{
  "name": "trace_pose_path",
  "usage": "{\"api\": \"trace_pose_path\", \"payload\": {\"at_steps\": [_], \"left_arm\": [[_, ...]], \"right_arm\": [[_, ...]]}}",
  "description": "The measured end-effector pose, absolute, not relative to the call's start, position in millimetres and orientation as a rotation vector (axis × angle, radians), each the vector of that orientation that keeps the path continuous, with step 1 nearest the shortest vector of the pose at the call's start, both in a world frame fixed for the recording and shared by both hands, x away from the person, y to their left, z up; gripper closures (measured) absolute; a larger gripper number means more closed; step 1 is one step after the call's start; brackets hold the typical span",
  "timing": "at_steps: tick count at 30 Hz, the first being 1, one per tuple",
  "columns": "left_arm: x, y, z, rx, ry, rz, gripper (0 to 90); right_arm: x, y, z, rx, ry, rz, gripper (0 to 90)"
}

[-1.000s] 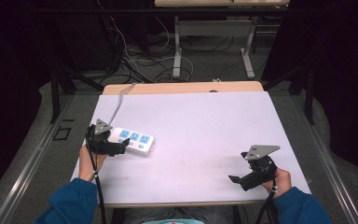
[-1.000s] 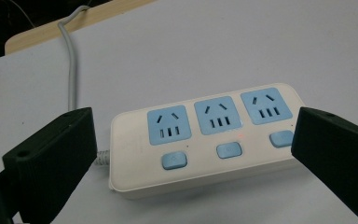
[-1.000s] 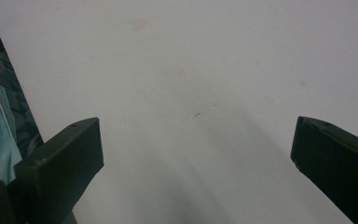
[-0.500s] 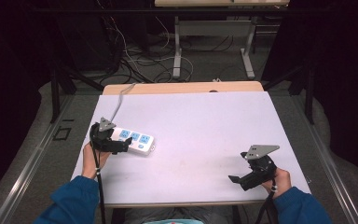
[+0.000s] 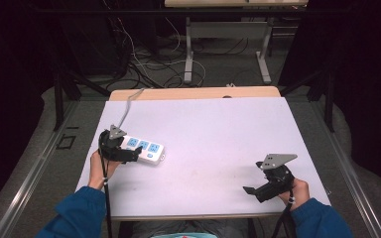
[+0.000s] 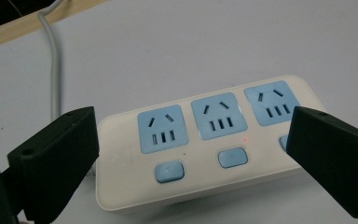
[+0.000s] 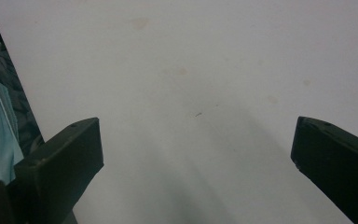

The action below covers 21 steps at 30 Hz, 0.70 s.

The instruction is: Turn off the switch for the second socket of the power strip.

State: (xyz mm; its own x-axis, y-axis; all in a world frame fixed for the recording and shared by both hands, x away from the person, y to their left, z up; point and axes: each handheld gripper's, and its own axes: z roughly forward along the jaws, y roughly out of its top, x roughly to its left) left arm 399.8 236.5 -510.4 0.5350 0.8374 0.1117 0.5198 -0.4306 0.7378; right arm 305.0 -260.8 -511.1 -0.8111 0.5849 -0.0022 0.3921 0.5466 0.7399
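Left claw (image 6: 191, 154), jaws apart, straddles the smooth rounded white power strip (image 6: 205, 144).

In the left gripper view, the white plastic power strip with blue sockets (image 6: 205, 149) has its third button hidden behind the right finger at lower right; its grey cord (image 6: 55, 70) leaves the frame's top.

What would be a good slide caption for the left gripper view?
Open tool straddling a white power strip with three blue sockets on a white table, its grey cord trailing away.
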Motion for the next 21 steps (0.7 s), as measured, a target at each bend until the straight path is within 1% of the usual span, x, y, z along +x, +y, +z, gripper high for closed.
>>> {"api": "trace_pose_path", "payload": {"at_steps": [2, 4, 7, 9, 15, 21], "left_arm": [[400.2, 235.5, -511.3, 2.122, 1.092, 0.629, 5.3], [401.0, 236.0, -512.1, 2.116, 1.085, 0.612, 9.8], [400.7, 235.4, -513.6, 2.117, 1.083, 0.583, 26.3], [400.3, 234.6, -514.7, 2.125, 1.071, 0.589, 38.5], [398.2, 234.1, -515.2, 2.125, 1.025, 0.560, 61.6], [395.9, 234.7, -515.4, 2.119, 0.997, 0.544, 78.9]], "right_arm": [[305.1, -261.1, -510.8, 0.818, 2.543, 1.117, 1.5], [305.5, -261.0, -510.8, 0.818, 2.543, 1.119, 1.5], [305.5, -260.5, -511.0, 0.822, 2.542, 1.115, 1.5], [305.0, -260.8, -510.6, 0.816, 2.546, 1.116, 1.5], [305.1, -260.5, -511.0, 0.822, 2.536, 1.117, 1.5], [305.5, -261.1, -510.6, 0.799, 2.546, 1.115, 1.5]]}}
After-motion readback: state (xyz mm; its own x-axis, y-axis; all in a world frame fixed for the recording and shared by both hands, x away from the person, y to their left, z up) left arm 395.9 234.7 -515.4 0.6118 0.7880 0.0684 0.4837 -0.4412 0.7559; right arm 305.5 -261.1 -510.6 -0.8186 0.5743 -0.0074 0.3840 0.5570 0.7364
